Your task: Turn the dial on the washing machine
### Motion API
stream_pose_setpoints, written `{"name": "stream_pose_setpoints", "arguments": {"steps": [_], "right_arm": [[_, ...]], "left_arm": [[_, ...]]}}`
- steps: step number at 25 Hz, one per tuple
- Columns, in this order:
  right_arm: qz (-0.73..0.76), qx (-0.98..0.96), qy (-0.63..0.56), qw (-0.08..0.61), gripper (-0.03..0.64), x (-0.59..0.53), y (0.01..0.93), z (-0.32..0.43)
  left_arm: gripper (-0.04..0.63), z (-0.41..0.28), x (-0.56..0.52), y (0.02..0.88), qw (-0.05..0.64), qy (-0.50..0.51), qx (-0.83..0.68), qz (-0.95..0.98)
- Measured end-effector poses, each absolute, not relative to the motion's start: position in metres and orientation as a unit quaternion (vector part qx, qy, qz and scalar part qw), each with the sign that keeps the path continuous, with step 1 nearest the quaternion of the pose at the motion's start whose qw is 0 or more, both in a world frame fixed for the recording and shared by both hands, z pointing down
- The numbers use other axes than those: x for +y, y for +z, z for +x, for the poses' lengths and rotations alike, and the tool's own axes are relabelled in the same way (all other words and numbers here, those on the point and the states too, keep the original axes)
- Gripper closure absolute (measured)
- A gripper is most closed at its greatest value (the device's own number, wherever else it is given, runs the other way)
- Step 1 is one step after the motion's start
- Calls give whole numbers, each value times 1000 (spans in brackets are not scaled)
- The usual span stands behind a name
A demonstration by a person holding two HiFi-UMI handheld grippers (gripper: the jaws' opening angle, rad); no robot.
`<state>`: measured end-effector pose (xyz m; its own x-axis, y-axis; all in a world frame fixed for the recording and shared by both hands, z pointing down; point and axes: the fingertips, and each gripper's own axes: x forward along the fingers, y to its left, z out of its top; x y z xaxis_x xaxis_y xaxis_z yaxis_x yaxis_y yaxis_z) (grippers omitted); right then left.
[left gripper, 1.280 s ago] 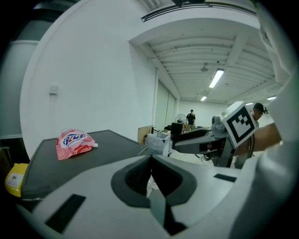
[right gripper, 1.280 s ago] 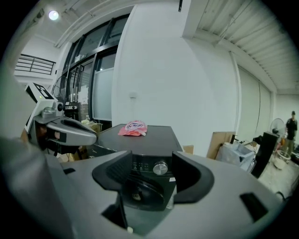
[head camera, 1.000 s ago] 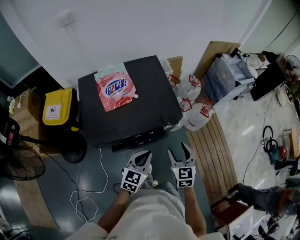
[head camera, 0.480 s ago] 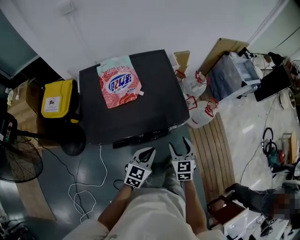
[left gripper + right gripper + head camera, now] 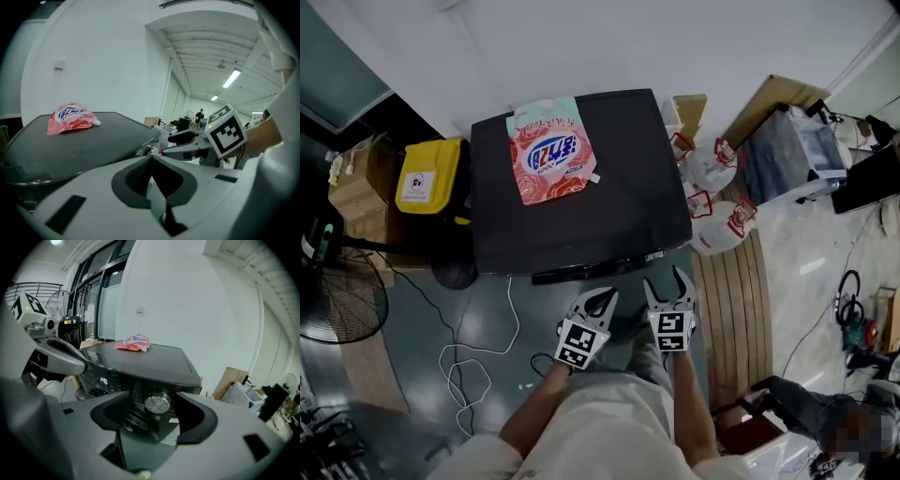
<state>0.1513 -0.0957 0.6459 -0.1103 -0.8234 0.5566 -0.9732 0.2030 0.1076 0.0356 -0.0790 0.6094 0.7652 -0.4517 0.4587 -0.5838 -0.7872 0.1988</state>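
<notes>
The black top-loading washing machine [image 5: 609, 206] stands before me, with a pink detergent pouch [image 5: 551, 150] lying on its lid. Its silver dial [image 5: 157, 403] sits on the front panel, to the right of a lit display [image 5: 103, 380]. My right gripper [image 5: 668, 284] is open and held a short way off the panel; in the right gripper view the dial shows in the gap between the jaws [image 5: 152, 398], untouched. My left gripper [image 5: 600, 300] hangs beside it to the left, jaws shut on nothing [image 5: 151, 159].
A yellow bin [image 5: 427, 176] stands at the machine's left, with a floor fan [image 5: 333, 300] nearer me. A white cable [image 5: 478, 366] loops on the floor. White bags [image 5: 717, 202], a wooden slat board [image 5: 731, 309] and boxes crowd the right side.
The head view has shifted, so the machine now sits further right and nearer the top. Both grippers stay just in front of the panel, side by side.
</notes>
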Motion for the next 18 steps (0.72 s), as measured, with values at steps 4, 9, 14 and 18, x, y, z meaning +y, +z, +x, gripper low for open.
{"name": "stream_pose_setpoints", "arguments": {"steps": [4, 9, 14, 18], "right_arm": [[601, -740, 151, 262, 307, -102, 660, 153], [594, -743, 165, 262, 302, -110, 682, 158], [591, -745, 178, 253, 290, -118, 690, 160], [585, -750, 185, 247, 281, -123, 696, 160]], "left_arm": [[584, 39, -81, 614, 171, 200, -301, 917], [584, 43, -81, 621, 176, 207, -319, 908], [584, 46, -79, 628, 180, 212, -334, 900], [584, 52, -78, 629, 182, 214, -340, 898]]}}
